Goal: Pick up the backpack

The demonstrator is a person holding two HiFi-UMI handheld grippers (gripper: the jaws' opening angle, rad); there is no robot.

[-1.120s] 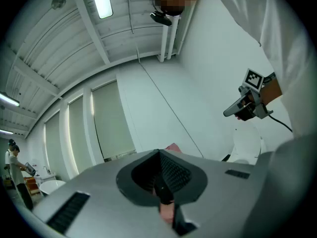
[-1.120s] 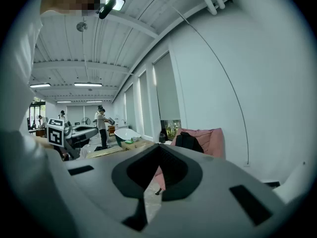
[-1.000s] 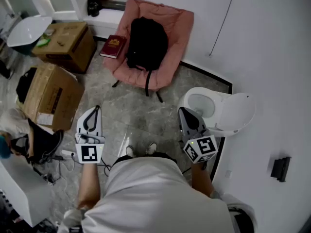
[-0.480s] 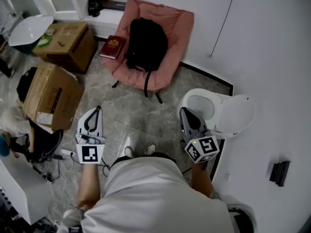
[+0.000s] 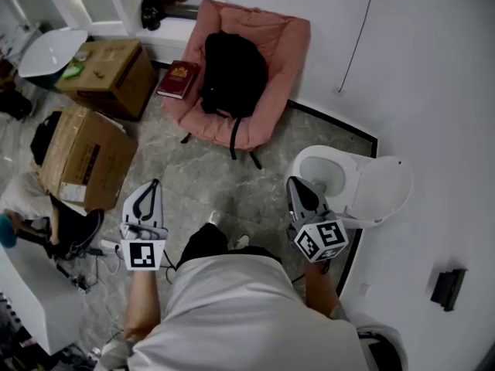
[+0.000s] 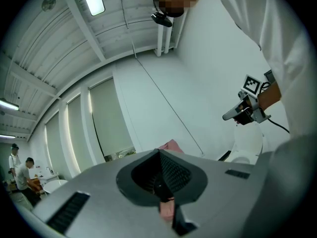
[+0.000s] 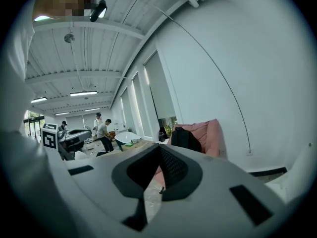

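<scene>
The black backpack (image 5: 232, 66) stands upright on the seat of a pink folding chair (image 5: 282, 41) at the top of the head view, with a strap hanging over the front edge. In the right gripper view the backpack (image 7: 185, 139) shows far ahead against the pink chair (image 7: 212, 133). My left gripper (image 5: 155, 184) is shut and empty, well short of the chair and pointing toward it. My right gripper (image 5: 293, 182) is shut and empty too, beside the toilet. In both gripper views the jaws meet with nothing between them.
A red book (image 5: 178, 79) lies at the chair's left side. Two cardboard boxes (image 5: 85, 157) (image 5: 112, 68) stand to the left, a white toilet (image 5: 348, 180) with its lid up to the right, and a white wall behind it. Other people (image 7: 104, 128) stand far off.
The person has stepped toward the chair, one leg now forward. Both grippers have moved along with the step and sit a little lower in the head view. The jaws stay shut.
</scene>
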